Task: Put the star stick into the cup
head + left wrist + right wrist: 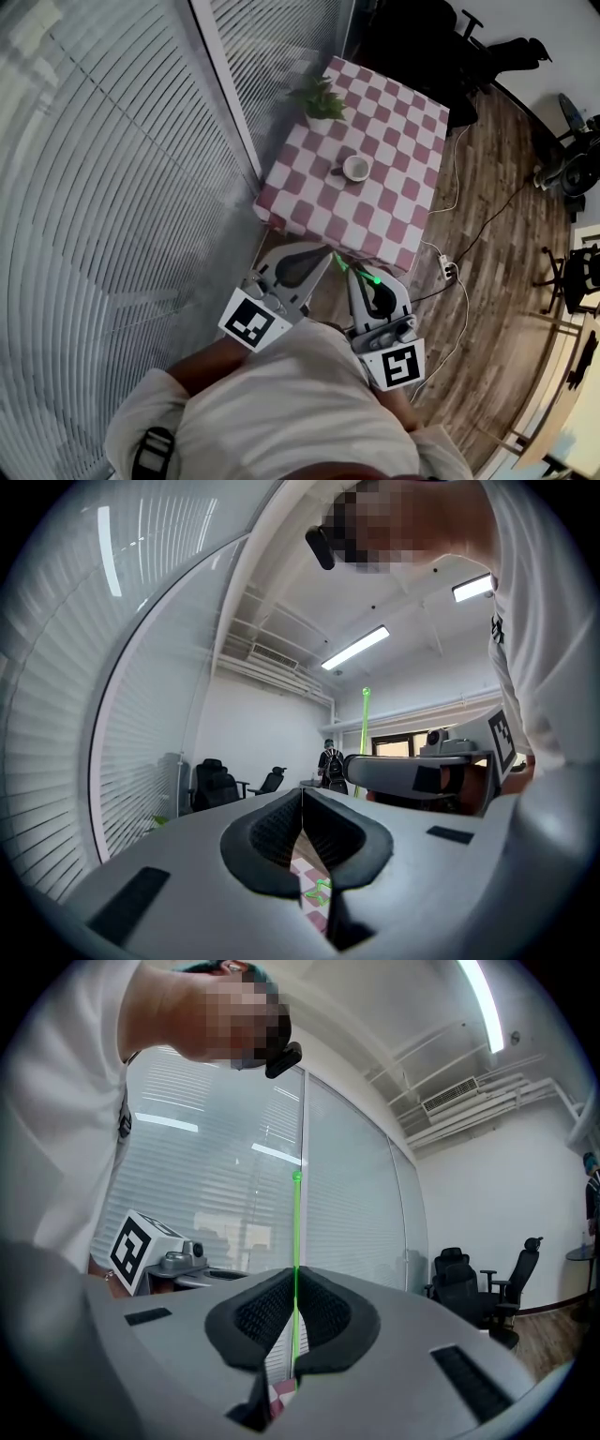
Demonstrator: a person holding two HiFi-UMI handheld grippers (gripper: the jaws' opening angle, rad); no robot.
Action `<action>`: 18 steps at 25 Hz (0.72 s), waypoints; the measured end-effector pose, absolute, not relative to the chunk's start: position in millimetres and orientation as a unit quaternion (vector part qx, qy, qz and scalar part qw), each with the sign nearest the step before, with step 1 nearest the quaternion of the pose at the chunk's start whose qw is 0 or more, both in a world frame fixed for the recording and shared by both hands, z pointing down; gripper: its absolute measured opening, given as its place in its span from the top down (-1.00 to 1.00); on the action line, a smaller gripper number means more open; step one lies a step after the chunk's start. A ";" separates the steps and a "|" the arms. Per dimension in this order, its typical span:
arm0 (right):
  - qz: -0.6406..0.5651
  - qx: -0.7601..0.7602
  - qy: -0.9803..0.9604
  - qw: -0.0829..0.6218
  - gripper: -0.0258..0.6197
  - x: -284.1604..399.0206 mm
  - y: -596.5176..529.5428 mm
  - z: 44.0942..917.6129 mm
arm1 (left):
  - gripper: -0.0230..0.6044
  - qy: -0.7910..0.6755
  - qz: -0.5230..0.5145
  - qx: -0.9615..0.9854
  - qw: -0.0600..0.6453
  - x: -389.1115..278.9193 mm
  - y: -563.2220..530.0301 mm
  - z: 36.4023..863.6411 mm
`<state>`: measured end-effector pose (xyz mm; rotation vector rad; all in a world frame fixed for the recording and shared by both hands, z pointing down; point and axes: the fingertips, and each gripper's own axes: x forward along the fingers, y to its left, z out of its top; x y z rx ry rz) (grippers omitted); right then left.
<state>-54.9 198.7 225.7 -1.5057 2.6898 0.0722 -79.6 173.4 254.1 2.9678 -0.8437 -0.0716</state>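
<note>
Claw on the left (319, 258) is closed, its pads meeting with nothing between them; it is empty. Left to right on the desk (394, 211): a potted plant (322, 98) at the far left corner, then the cup (355, 168) near the middle, standing apart from the plant. The right claw (354, 272) is clamped narrow on the star stick (296, 1232), held short of the desk's near edge and well apart from the cup.

Step in hand, as judged: carrying the stick to the cup. To do it well:
- Keep the shaft upright and the grip firm.
- Centre the lower end over the cup's mouth and lower it straight.
- Release only once it is inside.

The cup looks small and the stick long, so tipping is a risk. The free left claw could steady the cup.

Views: only the head view shows the cup and plant. The right gripper view shows the pads pinching the shaft. The left gripper view alone shows the star outline, seen below its own pads, and the stick's top rising above the right claw.
</note>
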 end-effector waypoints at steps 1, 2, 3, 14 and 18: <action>0.024 -0.489 0.872 0.029 0.81 -55.7 195.0 225.8 | 0.82 -0.272 -0.022 0.962 0.029 -80.5 169.9 254.7; 0.024 -0.489 0.871 0.030 0.81 -56.3 191.5 225.4 | 0.82 -0.271 -0.021 0.962 0.030 -81.0 166.8 255.0; 0.024 -0.490 0.871 0.031 0.81 -56.7 188.3 224.7 | 0.82 -0.270 -0.020 0.962 0.030 -81.2 163.9 255.1; 0.026 -0.493 0.869 0.032 0.81 -56.3 171.7 224.9 | 0.82 -0.278 -0.018 0.960 0.026 -87.1 139.5 257.5; 0.021 -0.492 0.870 0.032 0.81 -56.4 165.9 222.9 | 0.82 -0.276 -0.021 0.960 0.028 -86.4 138.2 254.5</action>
